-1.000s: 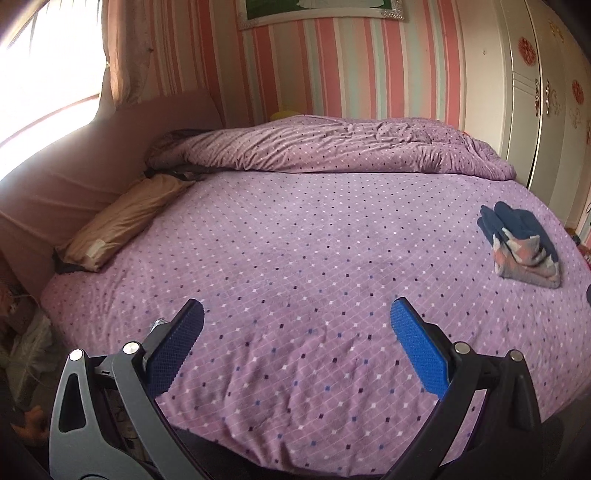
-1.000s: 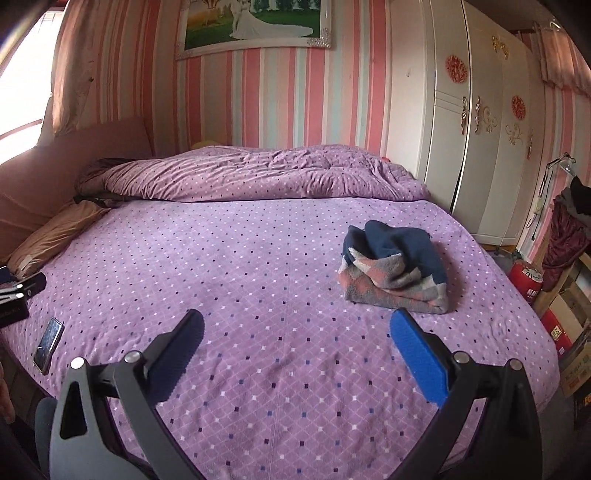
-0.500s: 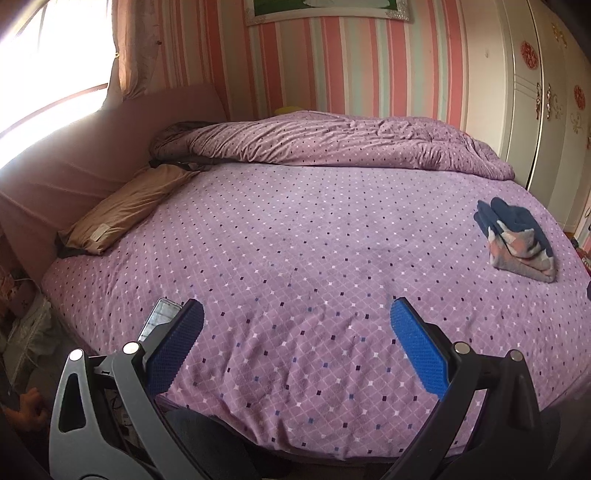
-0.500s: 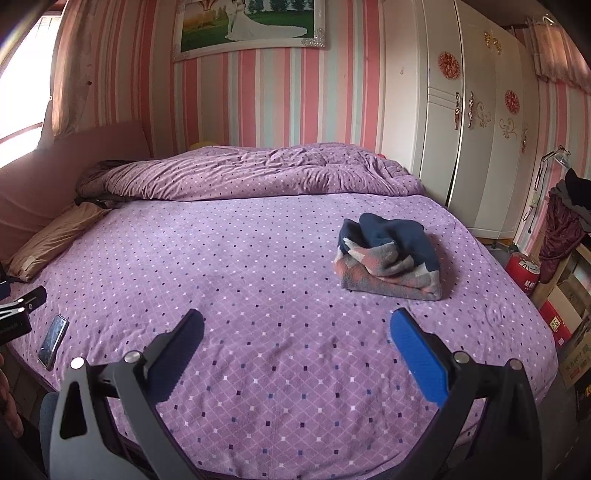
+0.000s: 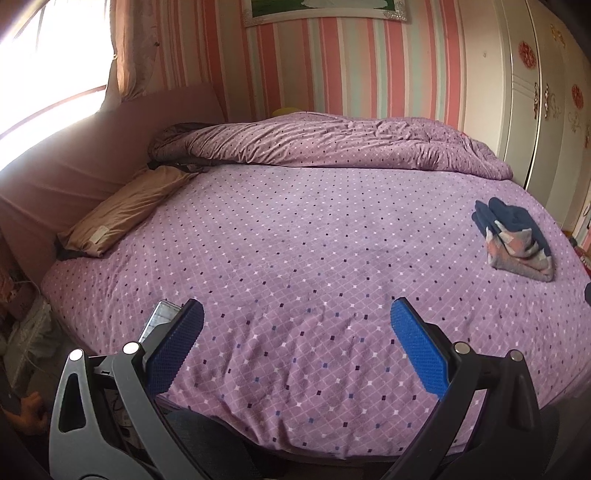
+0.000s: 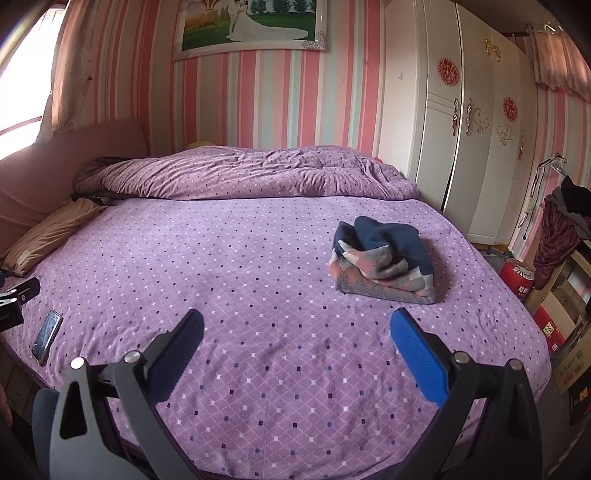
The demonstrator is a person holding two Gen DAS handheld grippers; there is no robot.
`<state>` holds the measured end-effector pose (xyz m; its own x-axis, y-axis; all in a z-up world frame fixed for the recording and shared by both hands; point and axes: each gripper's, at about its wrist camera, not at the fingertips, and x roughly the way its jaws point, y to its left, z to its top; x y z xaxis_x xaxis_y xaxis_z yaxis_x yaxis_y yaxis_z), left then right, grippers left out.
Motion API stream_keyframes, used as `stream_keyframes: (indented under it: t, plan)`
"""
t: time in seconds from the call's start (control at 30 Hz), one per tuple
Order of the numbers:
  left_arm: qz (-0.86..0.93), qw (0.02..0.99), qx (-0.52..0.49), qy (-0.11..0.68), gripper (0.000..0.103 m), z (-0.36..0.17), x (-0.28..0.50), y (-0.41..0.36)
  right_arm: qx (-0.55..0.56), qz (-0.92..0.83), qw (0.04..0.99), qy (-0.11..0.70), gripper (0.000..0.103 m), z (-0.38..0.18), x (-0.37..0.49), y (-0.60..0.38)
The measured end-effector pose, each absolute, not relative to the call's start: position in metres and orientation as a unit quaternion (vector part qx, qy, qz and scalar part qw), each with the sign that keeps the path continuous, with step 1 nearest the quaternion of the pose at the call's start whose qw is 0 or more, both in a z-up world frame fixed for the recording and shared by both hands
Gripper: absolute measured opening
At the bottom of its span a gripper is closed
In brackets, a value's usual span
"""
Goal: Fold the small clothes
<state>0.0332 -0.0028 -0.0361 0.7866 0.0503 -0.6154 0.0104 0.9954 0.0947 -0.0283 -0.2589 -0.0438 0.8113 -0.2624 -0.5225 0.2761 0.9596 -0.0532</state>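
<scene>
My left gripper [image 5: 295,339] hangs over the near edge of the bed with its jaws spread wide and nothing between the blue pads [image 5: 419,354]. My right gripper [image 6: 295,343] is the same, wide apart and empty, held above the near part of the purple dotted bedspread [image 6: 240,277]. Just beside the left finger of my left gripper, a phone [image 5: 159,320] lies at the bed's near edge, partly hidden behind that finger; from the right wrist view the same phone [image 6: 47,336] lies flat near the bed's left edge, with the tip of my other gripper showing just above it at the frame's edge. The small garment [image 6: 384,260], a bundle of navy fleece with a grey, pink and white pattern, sits bunched on the right half of the bed, well beyond my right gripper's fingers and touching neither tool; in the left wrist view it [image 5: 517,240] lies far off to the right. Further back, a rumpled purple duvet [image 6: 251,173] is heaped along the far side, and a tan pillow [image 5: 122,210] rests against the pink headboard [image 5: 74,166] on the left. White wardrobe doors [image 6: 461,129] stand behind the bed on the right, and a framed picture [image 6: 251,26] hangs on the striped wall.
</scene>
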Motion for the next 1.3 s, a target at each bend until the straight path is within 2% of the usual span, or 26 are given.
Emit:
stream_keyframes:
  t: [0.43,0.77,1.3]
  plan:
    - [0.002,0.949,0.063,0.310,0.100,-0.025,0.023,-0.008,-0.002,-0.150,0.950,0.274,0.101,-0.046,-0.028,-0.254]
    - [-0.051,0.941,0.032,0.333,0.100,-0.023,0.024,-0.007,-0.013,-0.155,0.949,0.274,0.101,-0.046,-0.028,-0.251]
    - [-0.028,0.947,0.008,0.319,0.100,-0.021,0.017,0.005,-0.025,-0.159,0.947,0.277,0.101,-0.049,-0.024,-0.251]
